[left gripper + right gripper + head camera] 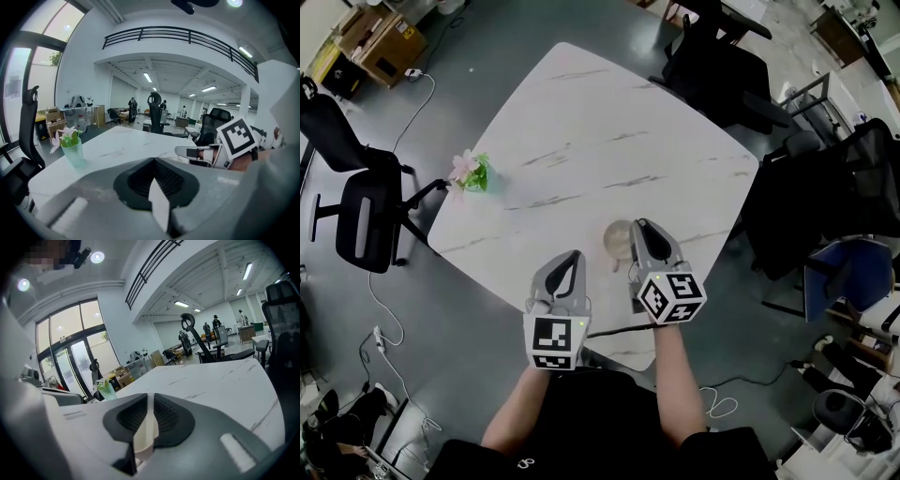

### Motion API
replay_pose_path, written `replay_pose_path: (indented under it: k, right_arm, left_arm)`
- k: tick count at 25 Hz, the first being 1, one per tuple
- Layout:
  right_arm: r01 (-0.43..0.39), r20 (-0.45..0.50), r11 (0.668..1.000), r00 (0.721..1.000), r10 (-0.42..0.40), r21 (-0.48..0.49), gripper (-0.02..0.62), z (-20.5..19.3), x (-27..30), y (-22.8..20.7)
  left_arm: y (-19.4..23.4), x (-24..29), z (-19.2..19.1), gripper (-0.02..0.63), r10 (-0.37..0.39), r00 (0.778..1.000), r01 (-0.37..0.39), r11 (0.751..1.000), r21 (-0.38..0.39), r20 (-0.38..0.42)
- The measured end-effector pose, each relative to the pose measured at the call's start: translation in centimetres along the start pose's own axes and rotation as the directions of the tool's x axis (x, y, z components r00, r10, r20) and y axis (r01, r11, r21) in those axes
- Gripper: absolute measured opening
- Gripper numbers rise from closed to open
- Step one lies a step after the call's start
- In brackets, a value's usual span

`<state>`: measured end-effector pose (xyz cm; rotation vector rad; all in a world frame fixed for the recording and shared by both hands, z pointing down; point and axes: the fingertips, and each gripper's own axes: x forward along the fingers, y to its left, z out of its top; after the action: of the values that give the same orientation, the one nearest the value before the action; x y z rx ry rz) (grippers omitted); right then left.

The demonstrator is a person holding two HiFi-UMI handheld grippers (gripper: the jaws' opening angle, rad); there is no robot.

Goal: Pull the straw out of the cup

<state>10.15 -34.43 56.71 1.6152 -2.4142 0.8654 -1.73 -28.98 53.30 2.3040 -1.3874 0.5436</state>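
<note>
A clear cup stands near the front edge of the white marble table. My right gripper reaches in over the cup's right side. In the right gripper view its jaws stand close together with a pale straw upright between the pads, and the cup's rim shows just below. My left gripper hovers to the left of the cup, apart from it, jaws together and holding nothing. The right gripper also shows in the left gripper view.
A small green vase of pink flowers sits at the table's left corner. Black office chairs stand to the left, at the far side and to the right. A dark cable runs by the front edge.
</note>
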Motion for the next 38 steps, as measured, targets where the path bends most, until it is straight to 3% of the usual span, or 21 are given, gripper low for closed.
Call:
replay_pose_path:
  k: [9,19,27,38]
  right_arm:
    - [-0.011,0.117,0.998,0.993,0.018,-0.066,0.04,4.7,-3.7,2.4]
    - [-0.013,0.259,0.981,0.964,0.064,-0.195,0.04,9.6,-9.4,6.0]
    - [0.003,0.334,0.968,0.939,0.084,-0.252,0.038,11.2,-14.0,7.7]
    - [0.043,0.382,0.96,0.922,0.068,-0.275,0.038,11.6,-17.6,8.3]
  left_arm:
    - [-1.0,-1.2,2.5,0.001,-0.009,0.998,0.007,1.0,0.024,0.057]
    - [-2.5,-3.2,5.7,0.0,-0.01,0.987,-0.001,0.998,0.065,0.163]
    - [-4.2,-5.8,7.6,0.001,-0.004,0.969,-0.018,0.996,0.09,0.248]
    - [-6.0,-8.1,8.7,0.0,-0.014,0.953,-0.025,0.992,0.127,0.302]
